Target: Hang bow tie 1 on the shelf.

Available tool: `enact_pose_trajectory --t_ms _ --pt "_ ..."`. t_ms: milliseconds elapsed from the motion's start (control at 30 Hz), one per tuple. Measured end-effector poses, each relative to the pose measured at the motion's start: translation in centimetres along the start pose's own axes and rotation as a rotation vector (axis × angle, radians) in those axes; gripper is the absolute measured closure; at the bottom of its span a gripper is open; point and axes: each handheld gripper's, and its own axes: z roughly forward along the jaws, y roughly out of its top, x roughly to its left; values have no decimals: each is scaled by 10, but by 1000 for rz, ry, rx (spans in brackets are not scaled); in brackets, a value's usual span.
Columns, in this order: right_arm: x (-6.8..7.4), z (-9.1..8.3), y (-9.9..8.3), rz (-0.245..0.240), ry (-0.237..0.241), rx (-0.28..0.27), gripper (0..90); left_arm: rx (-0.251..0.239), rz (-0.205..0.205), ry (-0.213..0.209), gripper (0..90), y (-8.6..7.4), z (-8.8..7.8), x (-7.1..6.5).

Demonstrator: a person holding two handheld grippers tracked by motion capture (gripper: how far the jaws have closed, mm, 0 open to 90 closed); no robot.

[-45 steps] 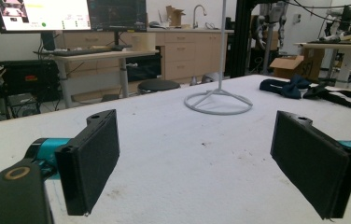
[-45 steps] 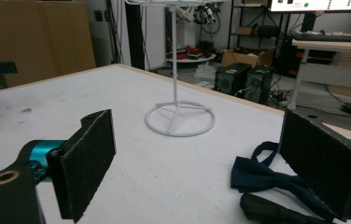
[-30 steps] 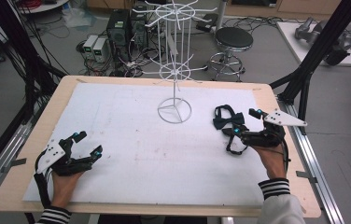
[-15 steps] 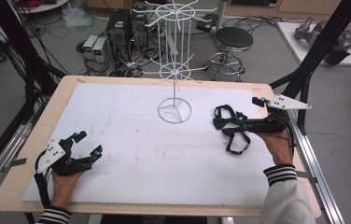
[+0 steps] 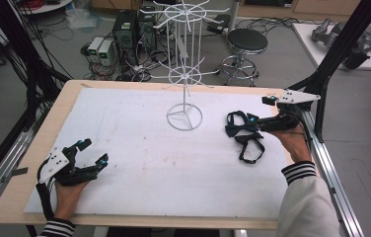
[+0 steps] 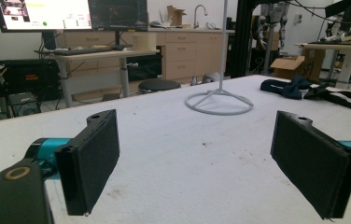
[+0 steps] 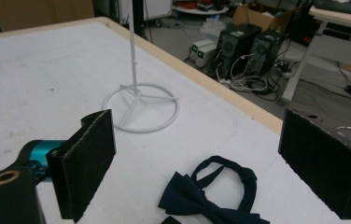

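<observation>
Two dark bow ties lie on the right of the white table top (image 5: 139,163): a navy bow tie (image 5: 235,129) with its strap looped, and a black one (image 5: 250,146) just nearer to me. My right gripper (image 5: 261,109) hovers open above their far right side, holding nothing. In the right gripper view the navy bow tie (image 7: 211,198) lies below and between the open jaws of the right gripper (image 7: 211,163). My left gripper (image 5: 92,151) rests open at the near left. The left gripper view shows the left gripper (image 6: 211,168) open on bare table, with the bow ties (image 6: 285,87) far off.
A white wire display stand (image 5: 183,74) rises from a ring base (image 5: 184,117) at the back middle of the table. Its base (image 7: 140,107) lies just beyond the navy bow tie. Black frame posts (image 5: 339,44) flank the table. A stool (image 5: 246,42) and computers stand behind.
My right gripper has lifted and drawn toward the far right edge, away from the bow ties. The left gripper has stayed where it was.
</observation>
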Motion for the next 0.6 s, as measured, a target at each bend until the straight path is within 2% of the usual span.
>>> enact_pose_trajectory --t_ms 133,233,333,433,467,600 --pt "-5 4 5 -14 17 19 104 2 -3 0 159 0 0 0" --pt "-12 8 8 -15 57 36 104 4 4 0 159 0 0 0" --pt "-25 12 11 -3 58 47 104 3 6 -3 159 0 0 0" --pt "-31 13 12 28 54 60 104 -1 2 -1 159 0 0 0" --pt "-36 16 13 34 49 85 104 -2 4 -2 159 0 0 0" --pt "-43 21 16 35 44 107 104 -1 5 -2 158 0 0 0"
